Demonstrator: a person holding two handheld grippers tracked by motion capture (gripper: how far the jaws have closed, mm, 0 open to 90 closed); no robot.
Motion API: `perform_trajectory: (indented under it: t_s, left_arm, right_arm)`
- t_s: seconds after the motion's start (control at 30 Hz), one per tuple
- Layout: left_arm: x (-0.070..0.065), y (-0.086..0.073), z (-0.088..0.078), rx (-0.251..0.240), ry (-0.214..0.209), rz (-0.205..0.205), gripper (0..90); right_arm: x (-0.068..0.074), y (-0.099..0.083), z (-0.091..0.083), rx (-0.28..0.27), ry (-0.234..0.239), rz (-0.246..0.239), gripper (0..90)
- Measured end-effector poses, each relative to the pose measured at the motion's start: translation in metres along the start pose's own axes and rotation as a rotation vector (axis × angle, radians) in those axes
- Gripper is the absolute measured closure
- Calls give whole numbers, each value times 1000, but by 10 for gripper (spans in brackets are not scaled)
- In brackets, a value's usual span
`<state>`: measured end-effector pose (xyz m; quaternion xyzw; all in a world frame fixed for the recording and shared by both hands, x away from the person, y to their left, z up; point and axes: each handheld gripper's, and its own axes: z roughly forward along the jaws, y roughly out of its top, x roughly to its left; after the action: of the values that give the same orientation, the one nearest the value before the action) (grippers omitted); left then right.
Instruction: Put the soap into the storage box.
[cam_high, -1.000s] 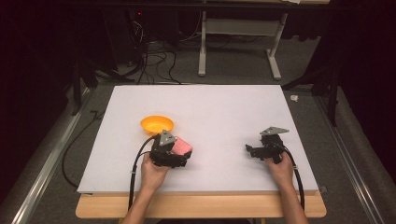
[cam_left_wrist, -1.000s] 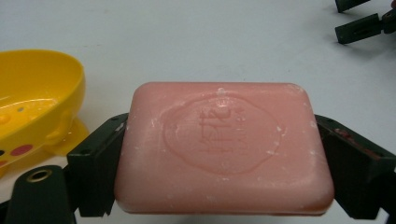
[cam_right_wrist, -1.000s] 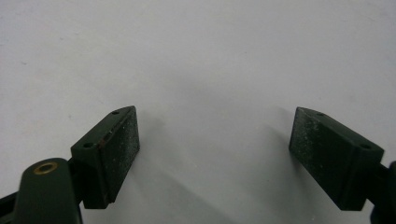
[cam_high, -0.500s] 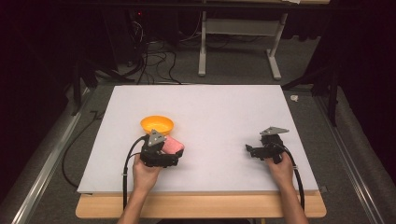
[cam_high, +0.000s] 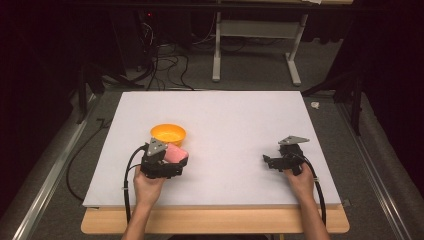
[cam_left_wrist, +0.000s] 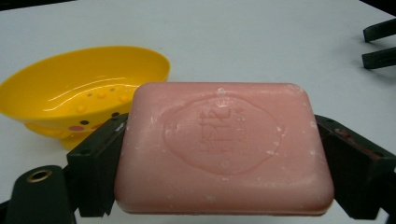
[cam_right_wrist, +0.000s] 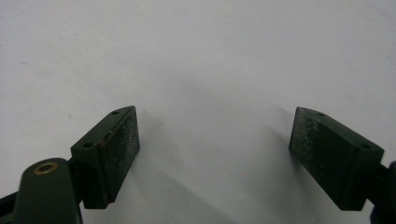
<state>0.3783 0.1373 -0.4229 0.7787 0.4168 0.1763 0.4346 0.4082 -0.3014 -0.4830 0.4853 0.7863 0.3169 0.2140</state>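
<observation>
A pink bar of soap (cam_left_wrist: 224, 149) with a stamped oval mark is clamped between the two black jaws of my left gripper (cam_left_wrist: 219, 154), just above the white table. In the high view the soap (cam_high: 175, 152) and left gripper (cam_high: 172, 159) sit just below the yellow soap dish (cam_high: 168, 134). The dish (cam_left_wrist: 84, 93) has small drain holes and lies close behind the soap on the left. My right gripper (cam_high: 269, 161) rests at the right of the table, its jaws wide apart (cam_right_wrist: 215, 154) over bare white surface with nothing between them.
The white board (cam_high: 225, 125) covers a wooden table whose edge (cam_high: 215, 220) runs along the front. The right gripper's jaw tips (cam_left_wrist: 379, 44) show far off at the upper right of the left gripper view. Cables and a metal stand (cam_high: 255, 45) lie on the floor beyond.
My left gripper with the soap has shifted left and slightly back toward the dish. The right gripper has stayed where it was.
</observation>
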Motion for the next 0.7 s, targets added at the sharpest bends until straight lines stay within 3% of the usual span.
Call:
perform_trajectory:
  t_s: [0.4, 0.7]
  left_arm:
    - [12, 5, -10, -6, 71, -26, 134]
    - [20, 10, -7, -2, 97, -47, 135]
  right_arm:
    - [0, 0, 0, 0, -1, -1, 168]
    - [0, 0, 0, 0, -1, 0, 168]
